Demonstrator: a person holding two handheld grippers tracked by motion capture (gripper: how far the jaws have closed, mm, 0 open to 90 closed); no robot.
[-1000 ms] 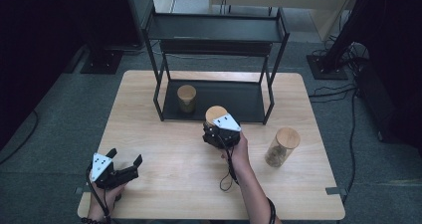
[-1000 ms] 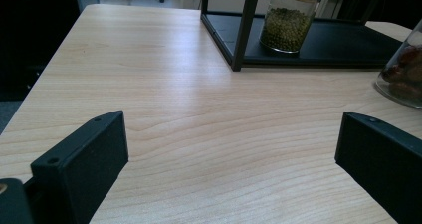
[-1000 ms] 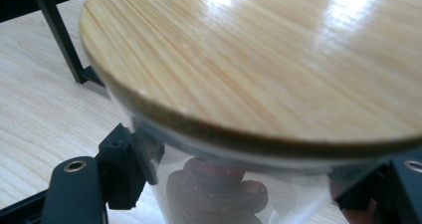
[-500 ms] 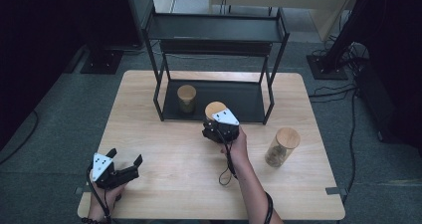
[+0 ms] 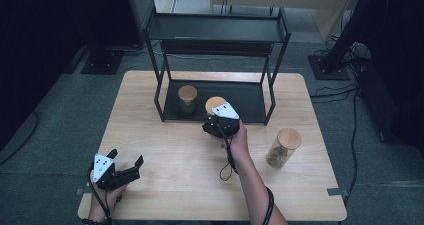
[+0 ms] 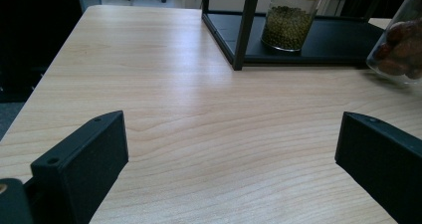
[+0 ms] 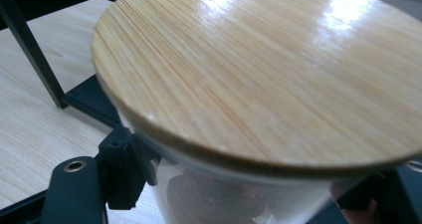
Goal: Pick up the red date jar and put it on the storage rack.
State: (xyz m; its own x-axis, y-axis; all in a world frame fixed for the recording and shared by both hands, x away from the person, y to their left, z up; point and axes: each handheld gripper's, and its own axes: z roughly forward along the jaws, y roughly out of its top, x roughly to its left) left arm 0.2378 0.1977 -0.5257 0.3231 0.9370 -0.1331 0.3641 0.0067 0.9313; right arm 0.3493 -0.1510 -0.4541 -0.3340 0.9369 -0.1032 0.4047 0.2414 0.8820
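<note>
My right gripper (image 5: 220, 125) is shut on a glass jar (image 5: 216, 105) with a round wooden lid (image 7: 259, 69) and brown pieces inside. It holds the jar at the front edge of the black rack's lower shelf (image 5: 250, 97). In the left gripper view this jar (image 6: 400, 50) leans at the right edge, above the table. A second jar, filled with green beans (image 5: 187, 99), stands on the lower shelf at its left. My left gripper (image 5: 127, 156) rests at the table's near left corner, open, with bare wood between its jaws (image 6: 234, 154).
A third wooden-lidded jar (image 5: 282, 147) stands on the wooden table (image 5: 165, 150) to the right of my right hand. The black two-tier rack (image 5: 215, 30) fills the back middle, its posts (image 7: 30, 50) close to the held jar. Dark floor and cables surround the table.
My right gripper has carried the jar slightly toward the rack. The left gripper has stayed where it was.
</note>
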